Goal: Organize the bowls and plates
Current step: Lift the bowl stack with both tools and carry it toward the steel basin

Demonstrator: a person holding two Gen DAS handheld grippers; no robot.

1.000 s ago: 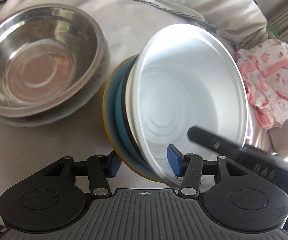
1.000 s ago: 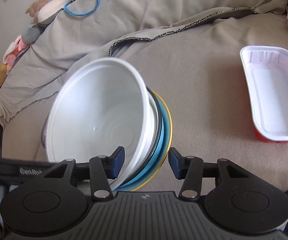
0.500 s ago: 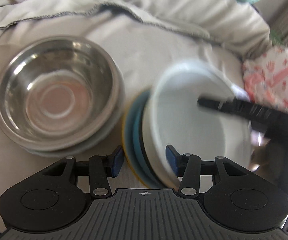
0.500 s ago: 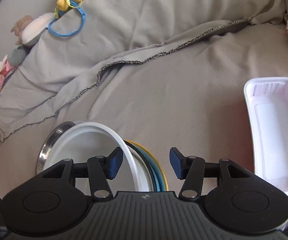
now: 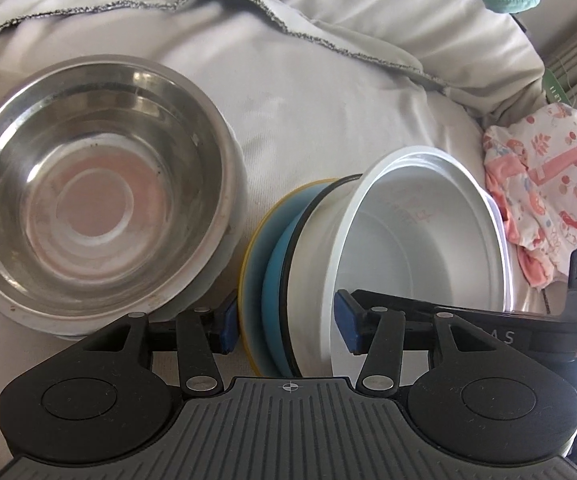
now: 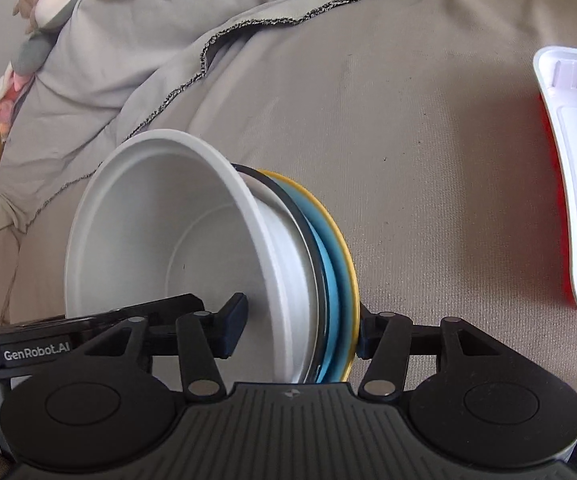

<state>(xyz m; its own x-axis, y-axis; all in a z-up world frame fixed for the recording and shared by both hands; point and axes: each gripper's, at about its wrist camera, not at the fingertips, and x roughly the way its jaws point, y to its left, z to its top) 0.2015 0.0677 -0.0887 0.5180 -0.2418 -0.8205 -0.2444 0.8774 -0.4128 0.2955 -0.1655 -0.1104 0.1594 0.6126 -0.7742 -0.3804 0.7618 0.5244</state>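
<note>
I have both grippers on the same tilted stack: a white plastic bowl (image 5: 420,264) nested in a black-rimmed white dish (image 5: 308,272), backed by a blue plate with a yellow rim (image 5: 254,280). The stack stands nearly on edge over the grey bedsheet (image 5: 328,112), the bowl's mouth facing sideways. My left gripper (image 5: 286,324) has its jaws clenched across the stack, one blue pad behind the yellow rim, the other inside the bowl. My right gripper (image 6: 300,330) grasps the same stack from the opposite side, jaws likewise straddling bowl and plate. A stainless steel bowl (image 5: 92,188) sits upright just beside the stack. A white rectangular foam tray (image 6: 576,168) lies well apart on the sheet, and a pink floral cloth (image 5: 544,196) lies near the bowl.
</note>
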